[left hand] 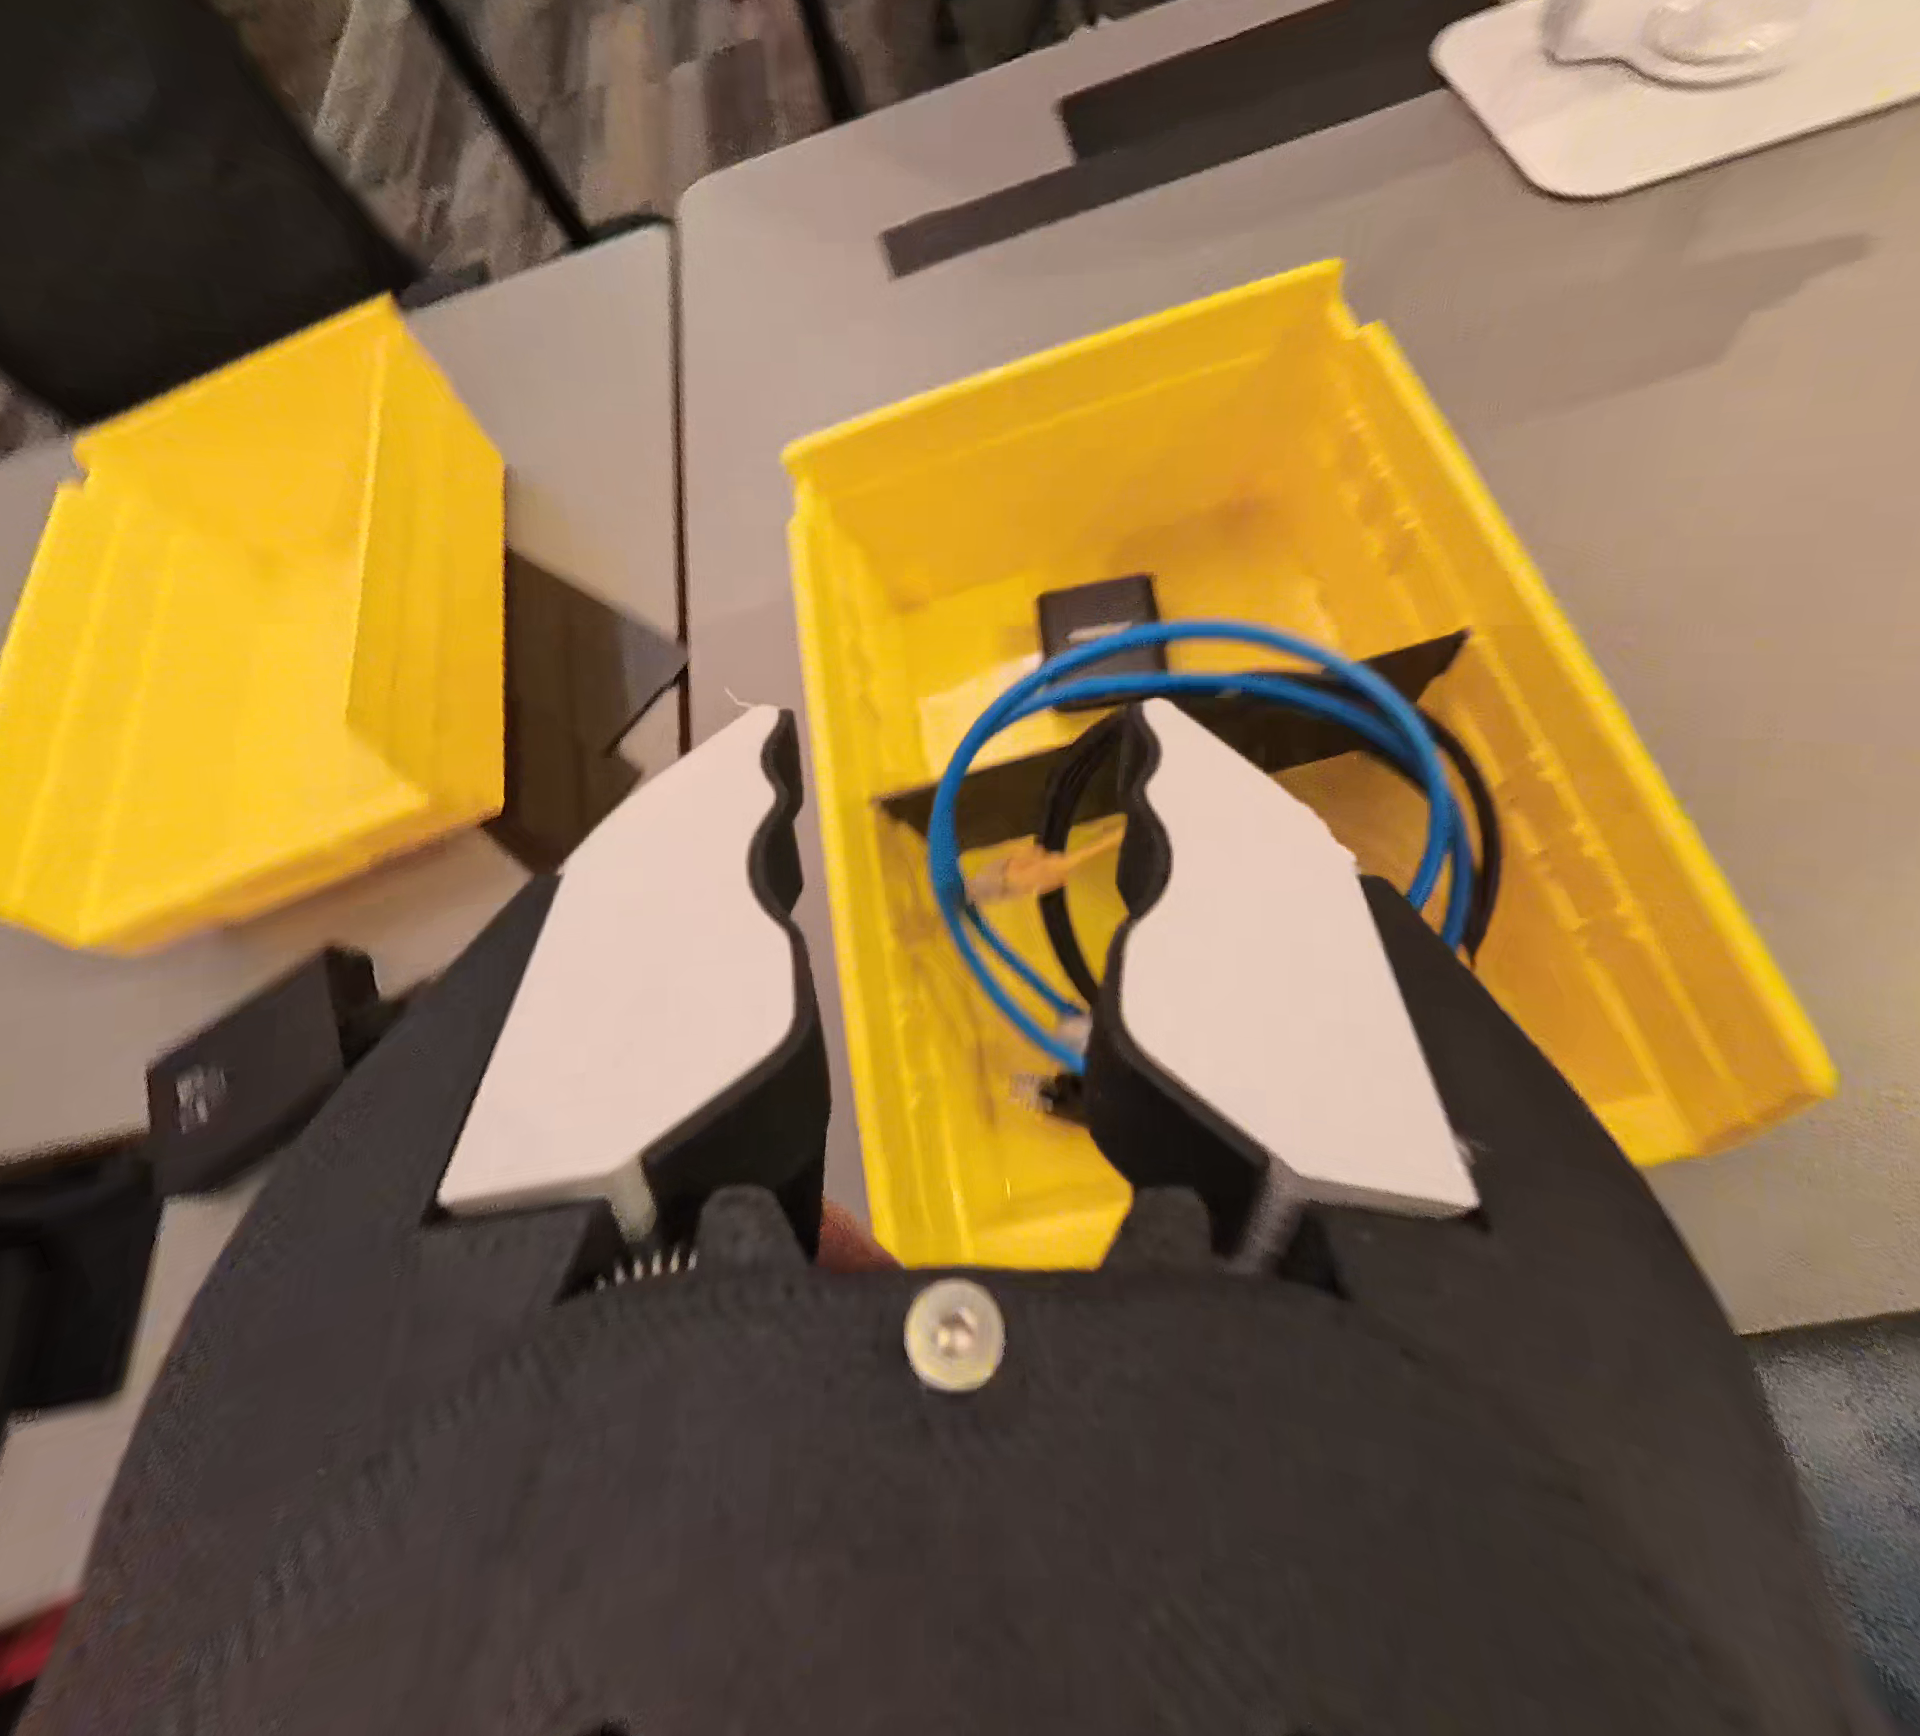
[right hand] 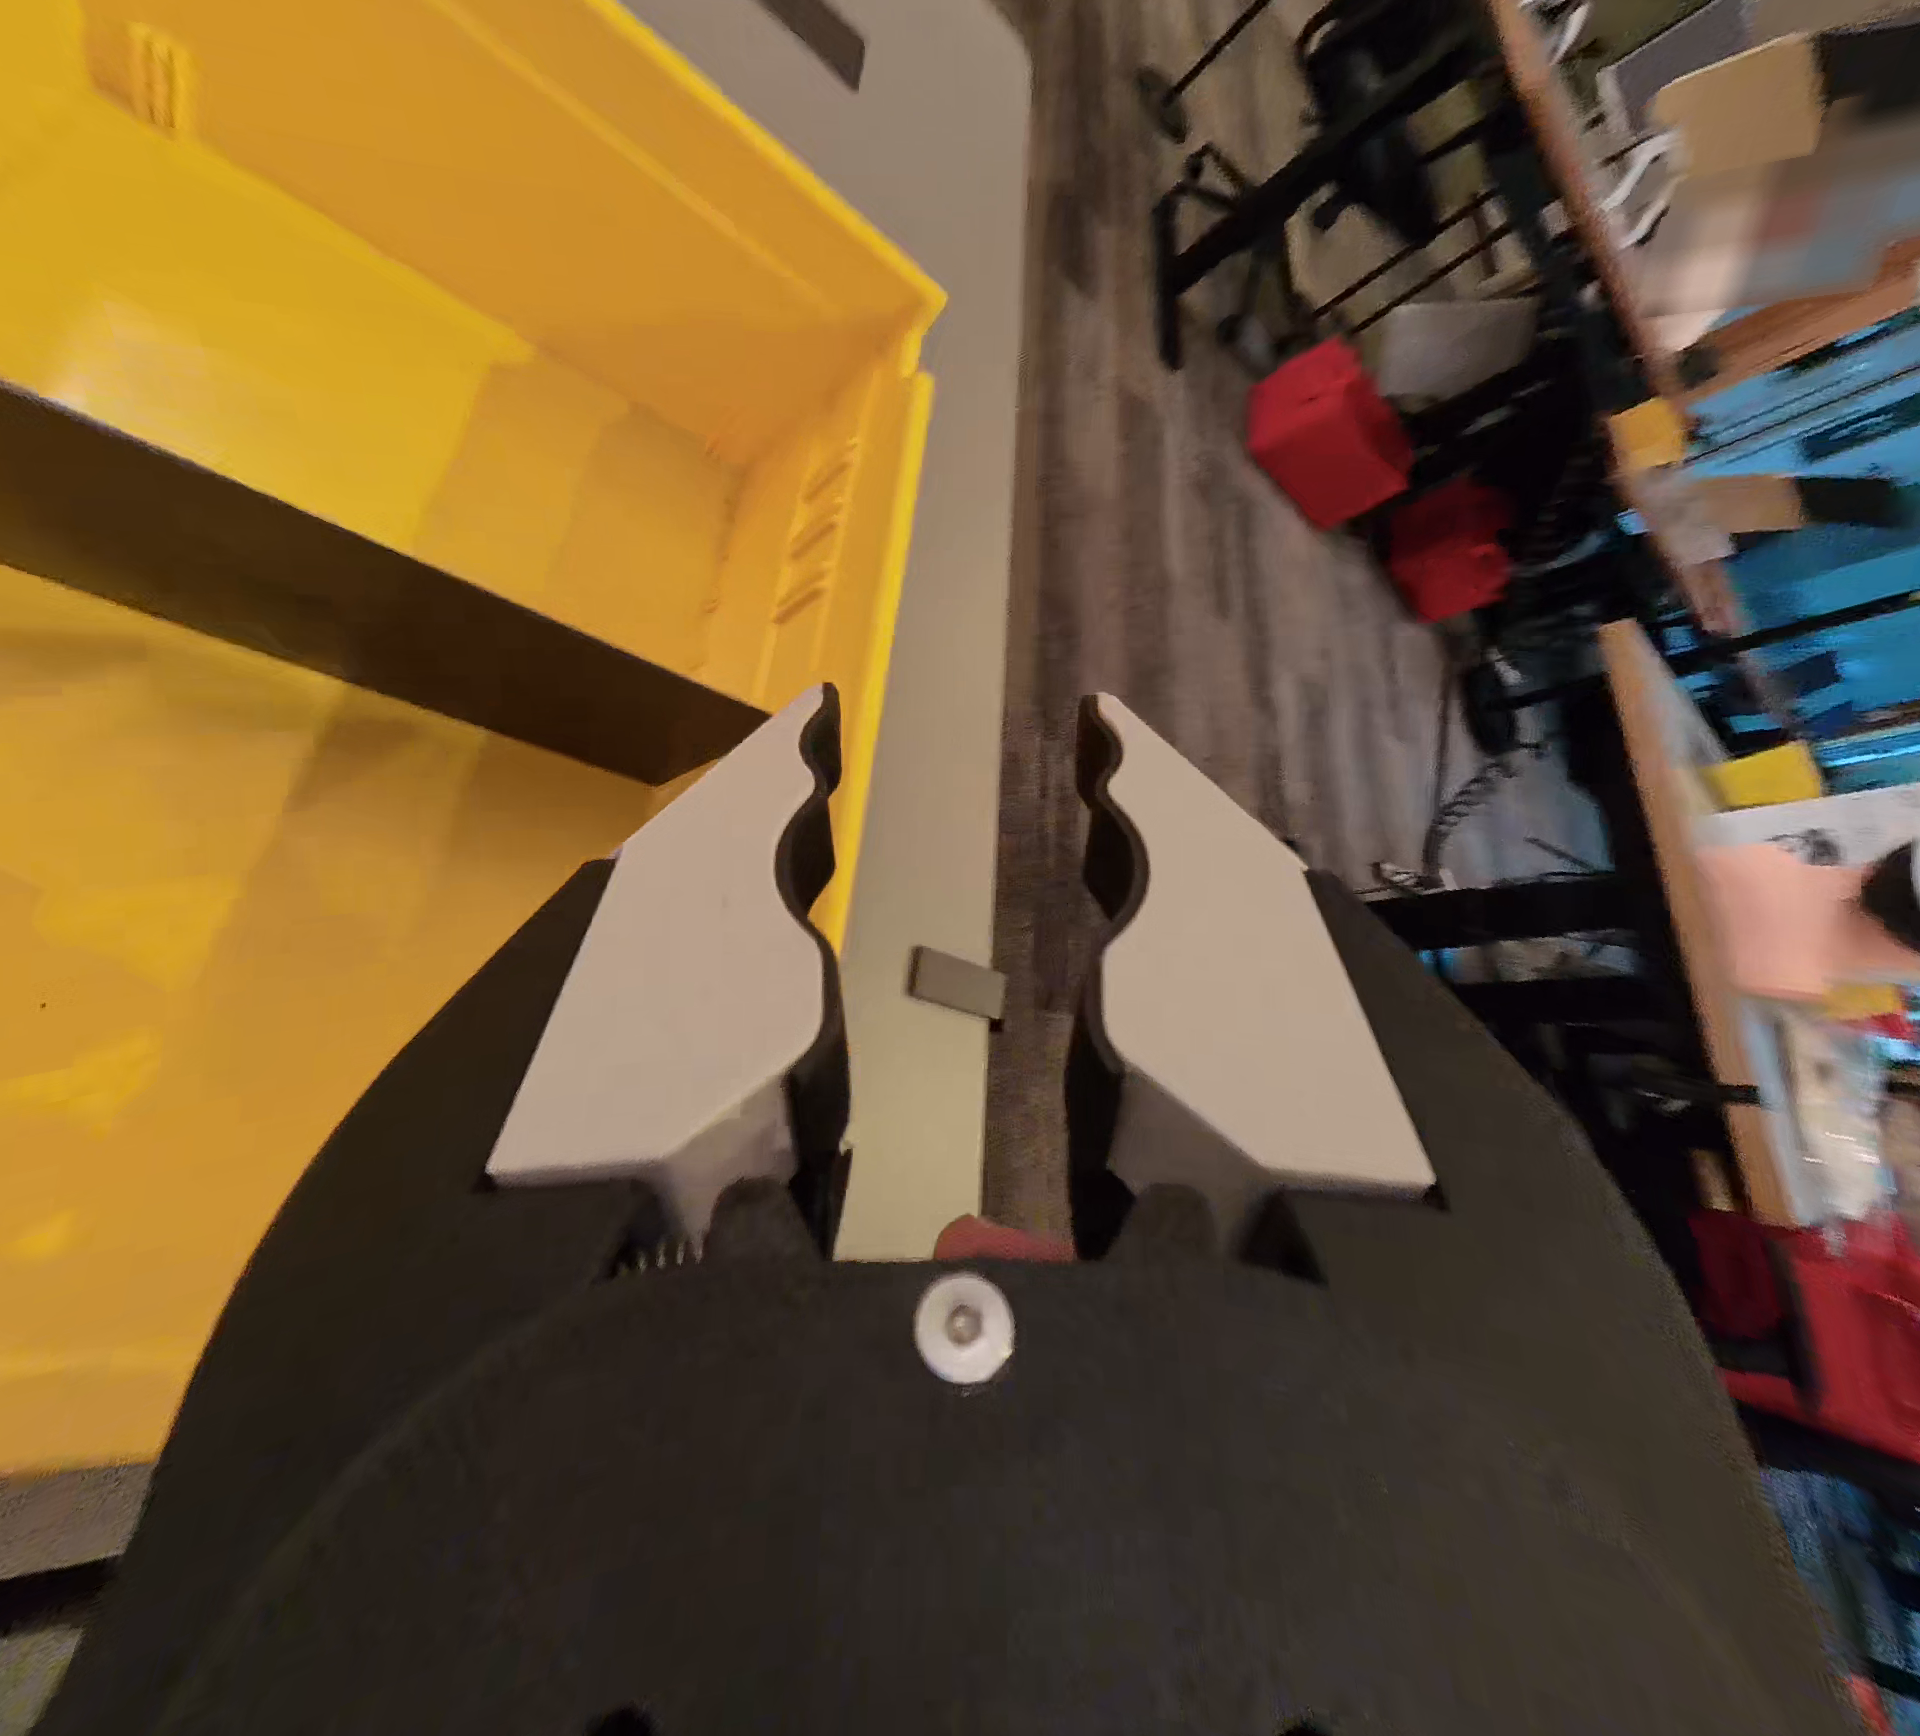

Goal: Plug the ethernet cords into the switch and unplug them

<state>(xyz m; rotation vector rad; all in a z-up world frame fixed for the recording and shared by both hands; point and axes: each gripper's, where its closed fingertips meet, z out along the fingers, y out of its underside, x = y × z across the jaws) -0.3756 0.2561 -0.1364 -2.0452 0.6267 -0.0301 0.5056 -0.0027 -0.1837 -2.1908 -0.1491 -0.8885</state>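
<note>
- Grey tabletop [left hand: 1143, 315] fills most of the left wrist view, with wood-look flooring and black chair legs along the top of the frame; a white flat stand base [left hand: 1621, 97] sits at the upper right.
- At centre right stands an open yellow plastic bin [left hand: 1579, 751], split by a black divider panel [left hand: 1382, 663]. A small black rectangular switch [left hand: 1098, 621] lies in its far compartment, and a looped blue ethernet cord [left hand: 1195, 658] and a black cord [left hand: 1488, 839] arch across the divider, their plugs lying loose toward the bottom of the bin.
- A second, empty yellow plastic bin [left hand: 239, 647] sits at the left of the frame.
- The left gripper [left hand: 966, 741] hovers above the cords with its jaws spread wide and nothing between them.
- The right gripper [right hand: 956, 720] is likewise parted and empty, over the table edge beside a bin wall at lower centre of its view (no cord or switch shows there).
- Nothing looks plugged in yet, so I judge the step to be picking up a plug.
- To do it well, descend on the blue cord just behind its clear plug [left hand: 1070, 1026], not mid-loop, so the plug stays aligned for insertion.
- Bring the right gripper in to steady the switch, which is light and likely to slide.
</note>
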